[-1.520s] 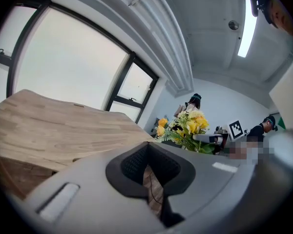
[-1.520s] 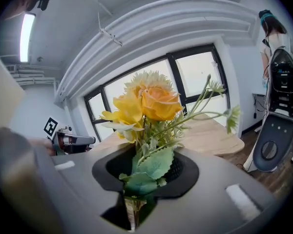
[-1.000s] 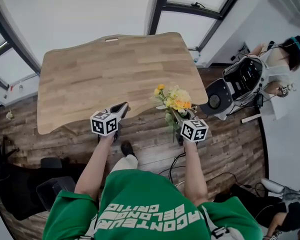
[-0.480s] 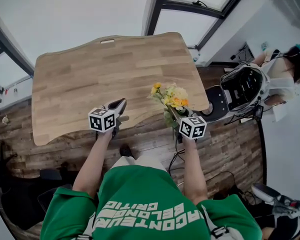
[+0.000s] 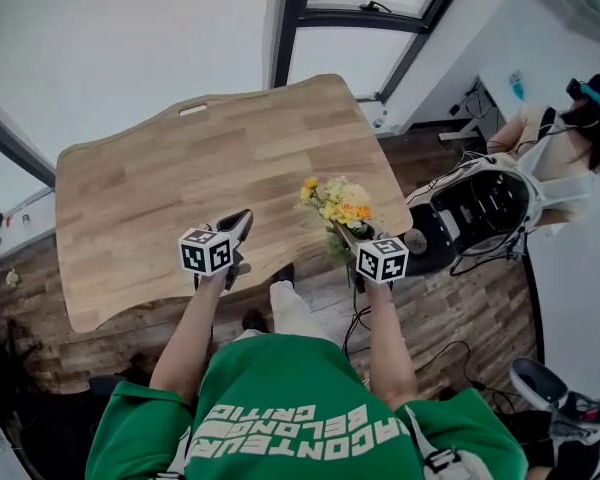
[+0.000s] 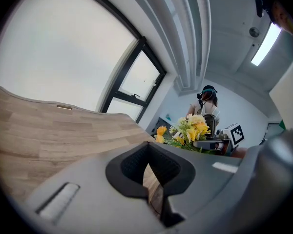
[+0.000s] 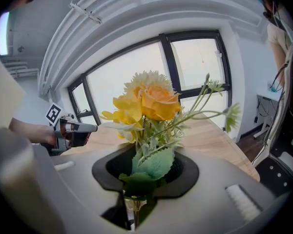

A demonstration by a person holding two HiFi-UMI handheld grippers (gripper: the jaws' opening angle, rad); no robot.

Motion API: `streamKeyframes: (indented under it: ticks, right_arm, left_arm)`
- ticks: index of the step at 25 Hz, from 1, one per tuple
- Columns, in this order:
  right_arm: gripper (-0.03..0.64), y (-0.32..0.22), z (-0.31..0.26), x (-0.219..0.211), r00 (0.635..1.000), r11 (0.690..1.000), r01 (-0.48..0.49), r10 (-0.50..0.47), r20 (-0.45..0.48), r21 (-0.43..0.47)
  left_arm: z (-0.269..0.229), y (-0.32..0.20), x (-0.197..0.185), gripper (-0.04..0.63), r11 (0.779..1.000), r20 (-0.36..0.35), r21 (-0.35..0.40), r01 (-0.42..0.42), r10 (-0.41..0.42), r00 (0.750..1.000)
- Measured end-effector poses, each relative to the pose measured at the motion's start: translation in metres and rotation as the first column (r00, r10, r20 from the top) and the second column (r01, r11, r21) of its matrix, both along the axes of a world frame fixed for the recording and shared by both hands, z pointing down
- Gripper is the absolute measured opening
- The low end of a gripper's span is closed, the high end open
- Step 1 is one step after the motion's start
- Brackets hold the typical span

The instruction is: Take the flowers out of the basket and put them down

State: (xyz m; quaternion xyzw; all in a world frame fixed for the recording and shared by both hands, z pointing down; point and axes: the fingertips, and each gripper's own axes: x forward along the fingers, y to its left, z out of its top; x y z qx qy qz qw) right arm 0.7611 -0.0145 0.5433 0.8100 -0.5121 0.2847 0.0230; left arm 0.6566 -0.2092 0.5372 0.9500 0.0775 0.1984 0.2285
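Flowers (image 5: 342, 203), a yellow and orange bunch, upright, stems clamped in the jaws of the right gripper (image 5: 352, 233), above the near right edge of the wooden table (image 5: 170, 183). Left gripper (image 5: 240, 220) over the table's near edge, jaws almost together, nothing between them. Another person (image 5: 570, 128) at far right.

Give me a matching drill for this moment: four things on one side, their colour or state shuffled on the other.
Things:
1. left two-jaw gripper
2. right two-jaw gripper
3. bunch of leafy flowers
4. curved-edge table

Colour or state:
A. shut on the stems
B. light wood grain
C. nothing between its jaws
D. yellow and orange blooms

Pairs: 1-C, 2-A, 3-D, 4-B
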Motion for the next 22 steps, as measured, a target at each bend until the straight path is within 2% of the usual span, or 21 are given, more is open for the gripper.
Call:
streamKeyframes:
  ticks: [6,11,17,22]
  right_arm:
    - [0.118,-0.034,-0.006,0.04,0.998,0.998,0.061,-0.061,-0.016,-0.002]
    - [0.118,-0.064,0.001,0.064,0.994,0.994,0.106,-0.106,-0.001,-0.012]
    - [0.118,-0.111,0.023,0.083,0.98,0.98,0.194,-0.193,0.041,-0.035]
    - [0.12,-0.151,0.051,0.084,0.957,0.957,0.283,-0.277,0.092,-0.064]
  left_arm:
    - [-0.015,-0.024,0.048,0.012,1.0,-0.009,0.005,0.014,-0.014,1.0]
    - [-0.015,-0.043,0.071,0.012,0.999,-0.002,0.003,0.035,-0.035,0.999]
    - [0.001,-0.078,0.076,0.012,0.994,0.034,-0.015,0.105,-0.104,0.994]
    - [0.012,-0.105,0.063,0.012,0.981,0.06,-0.027,0.191,-0.189,0.98]
